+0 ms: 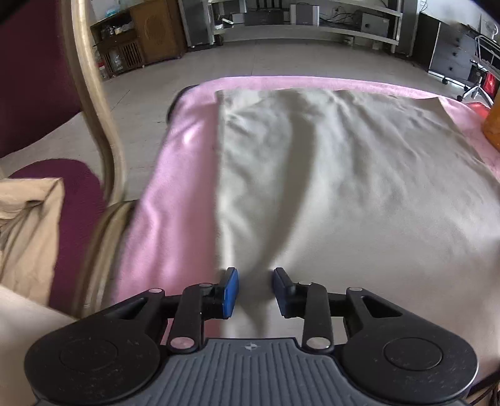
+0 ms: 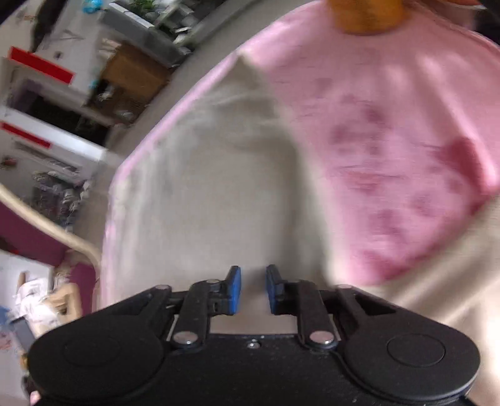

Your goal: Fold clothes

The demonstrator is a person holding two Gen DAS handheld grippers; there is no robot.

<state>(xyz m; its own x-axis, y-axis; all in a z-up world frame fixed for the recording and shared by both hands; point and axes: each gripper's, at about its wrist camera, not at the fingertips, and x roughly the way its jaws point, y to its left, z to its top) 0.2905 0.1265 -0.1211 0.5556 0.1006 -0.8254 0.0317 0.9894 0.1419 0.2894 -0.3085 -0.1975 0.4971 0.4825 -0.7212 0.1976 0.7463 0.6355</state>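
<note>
A cream-beige garment [image 1: 343,175] lies spread over a pink cloth [image 1: 175,175] that covers the table. My left gripper [image 1: 254,282] sits low over the garment's near edge, and a ridge of the fabric runs up between its blue pads [image 1: 230,290]. The jaws stand a little apart and look closed on that fold. In the blurred right wrist view the same garment [image 2: 212,193] lies on the pink cloth [image 2: 390,150]. My right gripper [image 2: 253,281] hovers over its near part with a narrow gap between the pads; grip on fabric is unclear.
A cane chair frame [image 1: 93,103] with a maroon seat stands left of the table, with beige cloth [image 1: 28,225] on it. An orange object [image 2: 365,15] sits at the table's far edge. Shelves and cabinets [image 1: 281,18] line the far wall.
</note>
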